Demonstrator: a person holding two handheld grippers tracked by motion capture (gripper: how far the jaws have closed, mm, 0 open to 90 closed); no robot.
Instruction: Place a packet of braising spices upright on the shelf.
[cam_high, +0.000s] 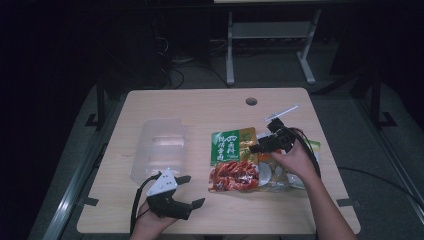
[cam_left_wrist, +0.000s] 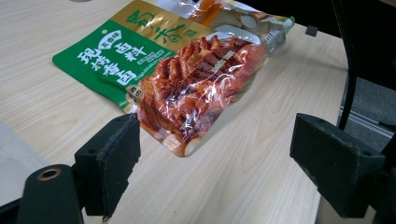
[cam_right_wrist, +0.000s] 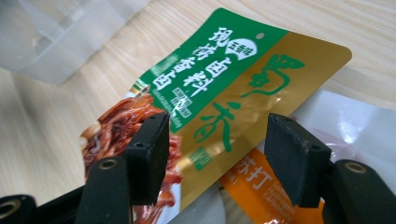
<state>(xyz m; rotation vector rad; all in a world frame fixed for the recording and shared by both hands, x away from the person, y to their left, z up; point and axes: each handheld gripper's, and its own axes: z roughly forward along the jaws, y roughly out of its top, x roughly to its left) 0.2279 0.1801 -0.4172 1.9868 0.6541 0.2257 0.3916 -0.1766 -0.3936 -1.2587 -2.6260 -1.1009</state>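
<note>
Right gripper (cam_right_wrist: 217, 154), jaws apart, hovers over the pouch (cam_high: 233, 160); left gripper (cam_high: 185, 191) released near the table's (cam_high: 200, 107) front edge. Glossy film could slip.

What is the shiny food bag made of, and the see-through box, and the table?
The food bag looks like glossy plastic film: light glints off its wrinkles, and its print has a foil-like gold patch. The see-through box seems to be clear, slightly cloudy plastic, since the table shows through it. The table has a pale wood-grain top with a matte look; whether it is real wood or laminate is unclear.
</note>
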